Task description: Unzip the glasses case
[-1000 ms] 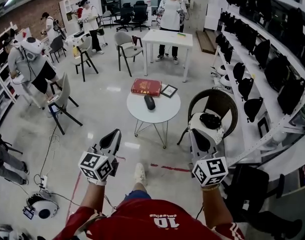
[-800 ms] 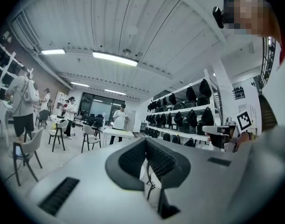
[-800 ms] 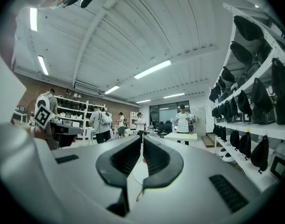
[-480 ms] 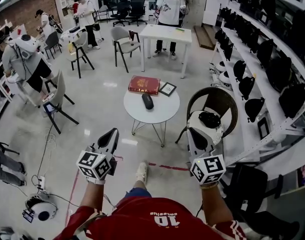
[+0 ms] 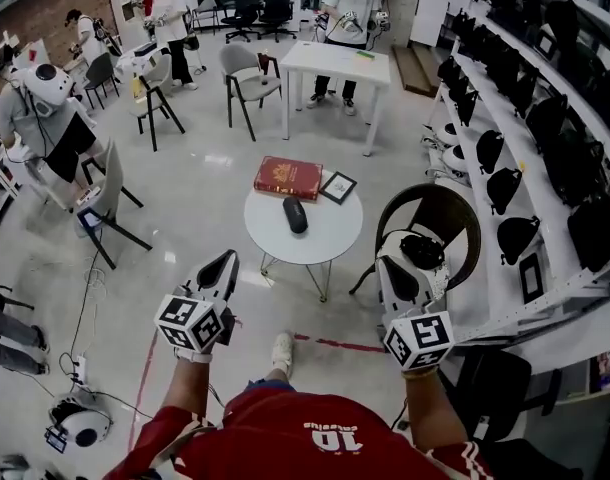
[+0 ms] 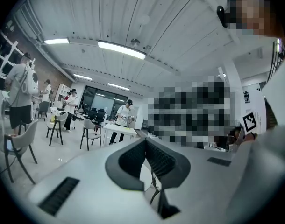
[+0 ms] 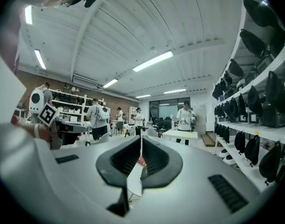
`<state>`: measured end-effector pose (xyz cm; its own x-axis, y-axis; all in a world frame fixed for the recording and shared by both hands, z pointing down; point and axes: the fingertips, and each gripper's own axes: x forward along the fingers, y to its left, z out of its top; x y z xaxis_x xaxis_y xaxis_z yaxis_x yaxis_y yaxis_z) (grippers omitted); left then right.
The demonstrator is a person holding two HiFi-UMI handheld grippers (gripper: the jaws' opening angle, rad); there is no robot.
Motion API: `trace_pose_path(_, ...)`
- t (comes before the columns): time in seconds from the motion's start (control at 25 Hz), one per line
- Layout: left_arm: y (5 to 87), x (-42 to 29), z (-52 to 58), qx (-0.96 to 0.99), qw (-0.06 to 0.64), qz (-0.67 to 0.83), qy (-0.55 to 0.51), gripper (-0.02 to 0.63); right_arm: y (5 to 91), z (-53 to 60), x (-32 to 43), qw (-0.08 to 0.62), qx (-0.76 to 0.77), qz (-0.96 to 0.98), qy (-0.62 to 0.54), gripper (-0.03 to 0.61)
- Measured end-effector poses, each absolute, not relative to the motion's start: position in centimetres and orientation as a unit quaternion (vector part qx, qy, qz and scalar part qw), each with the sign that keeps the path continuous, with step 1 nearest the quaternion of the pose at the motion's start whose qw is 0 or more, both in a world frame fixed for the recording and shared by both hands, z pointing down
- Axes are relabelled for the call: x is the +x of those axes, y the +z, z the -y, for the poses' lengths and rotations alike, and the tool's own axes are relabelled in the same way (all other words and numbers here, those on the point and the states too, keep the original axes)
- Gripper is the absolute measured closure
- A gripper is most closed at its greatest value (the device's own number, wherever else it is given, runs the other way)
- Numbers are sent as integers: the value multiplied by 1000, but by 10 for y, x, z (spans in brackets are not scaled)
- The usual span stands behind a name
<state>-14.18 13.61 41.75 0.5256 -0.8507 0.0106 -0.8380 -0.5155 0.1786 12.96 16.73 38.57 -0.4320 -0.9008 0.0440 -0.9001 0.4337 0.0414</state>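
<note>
On the far table [image 5: 325, 238] lies the glasses case [image 5: 296, 214], untouched. Left gripper [image 5: 228, 260] and right gripper [image 5: 388, 265] are closed, empty, and must come nearer.

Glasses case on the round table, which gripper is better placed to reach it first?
Left, narrowly. The glasses case looks slightly nearer the left gripper than the right gripper. Both are shut, empty, and well short of the round table.
</note>
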Motion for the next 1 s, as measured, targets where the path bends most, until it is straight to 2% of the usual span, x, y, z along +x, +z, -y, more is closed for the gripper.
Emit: trace_pose_path(1.0, 406, -157, 94, 898, 110, 424, -41, 606, 363, 33, 96, 42, 568, 822, 1, 563)
